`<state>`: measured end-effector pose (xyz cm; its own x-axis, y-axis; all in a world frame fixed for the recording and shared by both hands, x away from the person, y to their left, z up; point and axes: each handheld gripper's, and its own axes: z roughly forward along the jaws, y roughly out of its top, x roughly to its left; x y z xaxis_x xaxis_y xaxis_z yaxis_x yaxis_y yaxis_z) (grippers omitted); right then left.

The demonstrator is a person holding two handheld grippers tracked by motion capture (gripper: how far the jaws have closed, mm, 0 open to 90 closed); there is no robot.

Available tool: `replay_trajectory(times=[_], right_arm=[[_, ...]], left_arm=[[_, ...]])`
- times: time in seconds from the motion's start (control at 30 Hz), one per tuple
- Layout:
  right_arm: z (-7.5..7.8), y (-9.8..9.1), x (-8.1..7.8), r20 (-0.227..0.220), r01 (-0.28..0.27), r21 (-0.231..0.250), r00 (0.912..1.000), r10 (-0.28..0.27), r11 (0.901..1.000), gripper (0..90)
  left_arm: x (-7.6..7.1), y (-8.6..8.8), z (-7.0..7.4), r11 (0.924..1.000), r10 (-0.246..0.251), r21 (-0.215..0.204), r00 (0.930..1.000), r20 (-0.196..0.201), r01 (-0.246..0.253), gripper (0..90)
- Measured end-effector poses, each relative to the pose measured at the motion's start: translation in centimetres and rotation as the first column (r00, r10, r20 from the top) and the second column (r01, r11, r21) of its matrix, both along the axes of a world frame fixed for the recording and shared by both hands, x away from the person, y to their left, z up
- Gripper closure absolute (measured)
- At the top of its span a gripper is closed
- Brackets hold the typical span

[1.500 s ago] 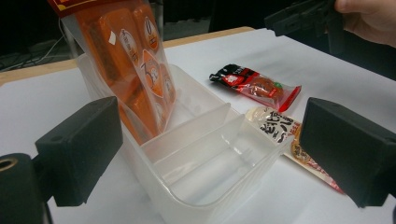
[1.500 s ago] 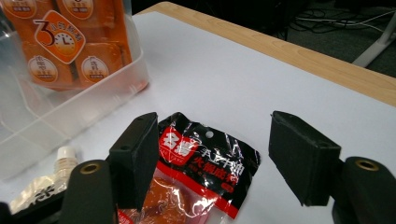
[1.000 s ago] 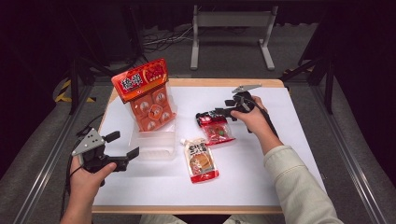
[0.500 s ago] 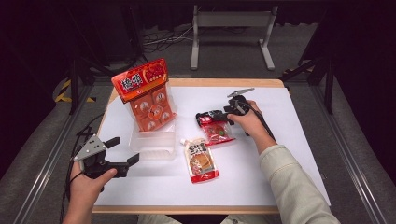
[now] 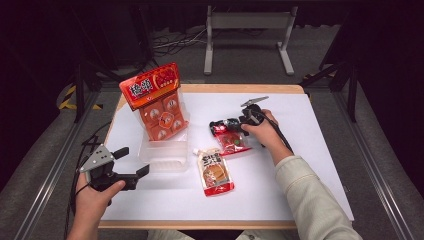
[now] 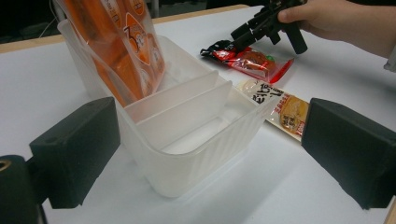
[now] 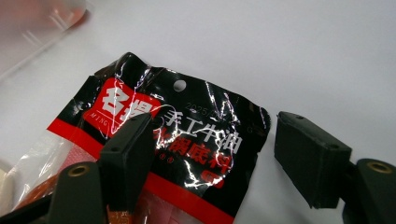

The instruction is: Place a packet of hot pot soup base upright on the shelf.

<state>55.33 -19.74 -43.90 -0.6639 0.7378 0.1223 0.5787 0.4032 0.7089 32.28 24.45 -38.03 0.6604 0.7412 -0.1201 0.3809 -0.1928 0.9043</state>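
Left gripper (image 5: 134, 162): I hold it at the left of the clear bin, just above the surface, apart from everything. Its jaws are open and nothing is between them. In the left gripper view they frame the bin from both sides without touching it.

Clear bin (image 5: 165, 155): my landmark. It is a see-through plastic bin (image 6: 196, 154) with inner dividers, standing on the white surface (image 5: 300, 150).

Orange pack (image 5: 157, 102): it stands tilted in the far compartment of the bin and rises high over the rim. In the left gripper view the orange pack (image 6: 121, 51) leans against the far wall.

Tan sachet (image 5: 216, 171): it lies flat on the surface just at the right of the bin, close to its near right corner, and nothing touches it.

Red-black sachet (image 5: 231, 141): it lies flat at the right of the bin, beyond the tan sachet. Its black top edge (image 7: 187, 126) points to the bin.

Right gripper (image 5: 226, 125): I hold it low over the black end of the red-black sachet, at the right of the bin. Its jaws have just been opening a little more and are wide apart. The top of the sachet lies between them, but the pads do not press it. One jaw is above the printing, the other is beside the edge.
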Motion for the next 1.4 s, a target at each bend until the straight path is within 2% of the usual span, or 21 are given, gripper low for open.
replay_trajectory(times=[0.13, 0.17, 0.2, 0.27, 0.33, 0.37, 0.4, 0.43, 0.5, 0.57, 0.63, 0.67, 0.73, 0.87, 1.17, 1.23, 1.4], right_arm=[[0.0, 0.1, -0.1, 0.002, 0.002, -0.011, 1.0000, -0.002, 0.9999, 30.2], [0.0, 0.2, -0.1, 0.009, 0.003, -0.022, 1.0000, -0.003, 0.9998, 31.4], [0.0, 0.4, -0.3, 0.033, -0.001, -0.058, 0.9994, 0.003, 0.9983, 35.7], [-0.1, 0.5, -0.3, 0.045, -0.004, -0.069, 0.9990, 0.007, 0.9976, 37.6], [0.0, 0.9, -0.6, 0.065, -0.018, -0.103, 0.9976, 0.025, 0.9945, 45.8], [0.0, 0.9, -0.6, 0.065, -0.018, -0.103, 0.9976, 0.025, 0.9945, 45.8], [0.1, 0.9, -0.7, 0.070, -0.026, -0.108, 0.9970, 0.034, 0.9938, 50.5], [0.1, 1.1, -0.8, 0.062, -0.050, -0.106, 0.9965, 0.057, 0.9931, 58.9], [0.2, 1.6, -1.0, 0.068, -0.073, -0.127, 0.9943, 0.082, 0.9892, 66.9], [0.2, 1.9, -1.2, 0.074, -0.079, -0.134, 0.9932, 0.089, 0.9878, 70.6], [0.2, 2.0, -1.2, 0.069, -0.076, -0.126, 0.9940, 0.085, 0.9891, 70.4], [0.2, 2.0, -1.1, 0.068, -0.073, -0.124, 0.9943, 0.082, 0.9896, 64.1], [0.0, 1.9, -0.8, 0.115, -0.016, -0.153, 0.9928, 0.034, 0.9881, 39.8], [-0.3, 1.4, -0.5, 0.104, -0.006, -0.117, 0.9944, 0.018, 0.9931, 37.9], [-0.3, 1.5, -0.3, 0.085, 0.002, -0.112, 0.9963, 0.008, 0.9937, 39.8], [-0.2, 1.7, -0.5, 0.080, 0.020, -0.114, 0.9967, -0.011, 0.9932, 48.0], [-0.1, 2.0, -0.9, 0.088, -0.007, -0.122, 0.9960, 0.018, 0.9926, 65.3]], left_arm=[[0.1, -0.1, -0.1, 1.0000, -0.001, 0.005, 1.0000, -0.008, 0.001, 5.4], [0.1, -0.1, -0.1, 1.0000, -0.004, 0.007, 1.0000, -0.007, 0.004, 5.4], [0.1, -0.1, -0.1, 1.0000, -0.004, 0.008, 1.0000, -0.009, 0.005, 5.4], [0.1, -0.2, -0.1, 0.9999, -0.014, -0.001, 0.9999, -0.007, 0.014, 5.4], [0.1, -0.1, -0.1, 0.9999, -0.017, -0.001, 0.9998, -0.003, 0.017, 5.6], [0.1, -0.1, -0.1, 0.9999, -0.017, -0.001, 0.9998, -0.003, 0.017, 5.6], [0.2, 0.1, -0.1, 0.9999, -0.013, -0.002, 0.9999, -0.006, 0.013, 5.6], [0.2, 0.2, -0.2, 0.9999, -0.009, -0.005, 0.9999, -0.006, 0.009, 5.6], [0.2, 0.3, -0.2, 1.0000, -0.004, -0.007, 1.0000, -0.005, 0.004, 5.6], [0.2, 0.3, -0.2, 1.0000, -0.005, -0.007, 1.0000, -0.004, 0.005, 5.6], [0.2, 0.3, -0.2, 1.0000, -0.005, -0.007, 1.0000, -0.004, 0.004, 5.6], [0.2, 0.3, -0.2, 1.0000, -0.005, -0.008, 1.0000, -0.003, 0.005, 5.6], [0.2, 0.4, -0.2, 1.0000, -0.004, -0.005, 1.0000, -0.003, 0.004, 5.6], [0.3, 0.3, -0.3, 1.0000, -0.006, -0.004, 0.9999, -0.010, 0.006, 5.6], [0.2, 0.2, -0.2, 1.0000, -0.007, -0.004, 1.0000, -0.006, 0.007, 5.6], [0.3, 0.2, -0.2, 0.9999, -0.010, -0.004, 0.9999, -0.005, 0.010, 5.6], [0.3, 0.0, -0.3, 0.9999, -0.011, 0.001, 0.9999, -0.006, 0.011, 5.6]])
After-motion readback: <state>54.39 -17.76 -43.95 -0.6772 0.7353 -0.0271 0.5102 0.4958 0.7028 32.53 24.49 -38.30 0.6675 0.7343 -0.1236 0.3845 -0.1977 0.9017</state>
